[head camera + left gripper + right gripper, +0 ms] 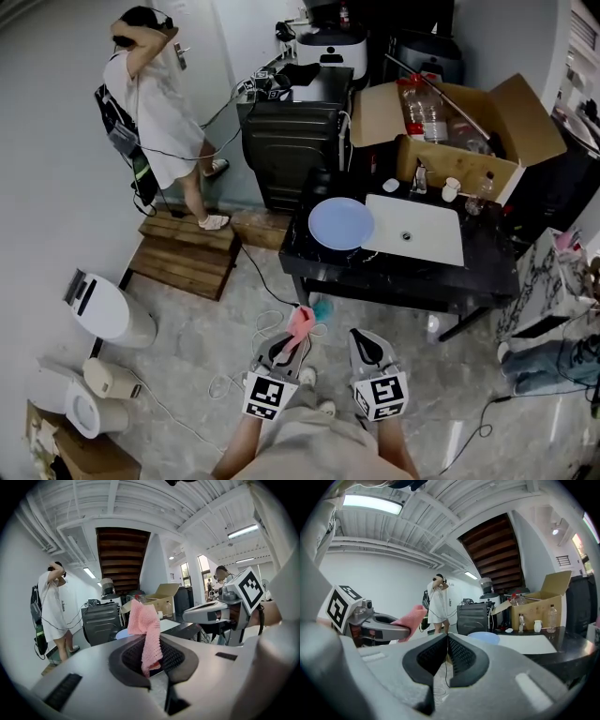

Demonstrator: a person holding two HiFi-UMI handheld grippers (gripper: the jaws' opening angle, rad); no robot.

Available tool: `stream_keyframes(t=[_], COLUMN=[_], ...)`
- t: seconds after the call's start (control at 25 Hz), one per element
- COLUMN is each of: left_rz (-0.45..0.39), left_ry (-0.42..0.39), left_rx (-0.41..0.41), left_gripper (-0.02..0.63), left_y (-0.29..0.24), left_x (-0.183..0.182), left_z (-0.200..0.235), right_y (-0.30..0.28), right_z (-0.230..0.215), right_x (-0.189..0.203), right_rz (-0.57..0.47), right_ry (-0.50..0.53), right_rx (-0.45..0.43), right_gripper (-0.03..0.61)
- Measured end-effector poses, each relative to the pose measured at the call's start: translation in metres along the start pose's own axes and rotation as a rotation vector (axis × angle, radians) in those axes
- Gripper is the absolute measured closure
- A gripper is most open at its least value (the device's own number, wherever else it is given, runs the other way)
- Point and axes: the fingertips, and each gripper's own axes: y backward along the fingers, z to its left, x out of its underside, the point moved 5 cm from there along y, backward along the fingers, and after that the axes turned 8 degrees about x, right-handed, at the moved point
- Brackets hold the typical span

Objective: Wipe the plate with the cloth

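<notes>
Left claw grasping pink cloth. Right claw clenched, empty. Light-blue plate lies on black table, well apart from both. Open cardboard box holds plastic bottles.

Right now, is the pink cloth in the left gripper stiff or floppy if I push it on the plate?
Probably floppy: the pink cloth folds over and droops between the left gripper's fingers. Its open knit looks light, and it would likely grip rather than slide on the plate.
</notes>
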Motion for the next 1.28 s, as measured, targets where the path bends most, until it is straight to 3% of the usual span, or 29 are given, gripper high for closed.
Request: stream_keyframes(t=[0.44, 1.28], left_rz=[-0.041, -0.041], left_ry=[-0.020, 0.001], left_rx=[0.057, 0.149], left_gripper=[0.580, 0.580], left_y=[-0.050, -0.171], left_x=[-0.016, -0.042], left_z=[0.029, 0.165], right_y=[-0.040, -0.196], right_z=[-0.029, -0.082], right_x=[-0.012, -0.050], right_rz=[-0.010, 0.037], right_ry=[0.011, 0.011], right_rx=[0.054, 0.145], right_gripper=[0.572, 0.572])
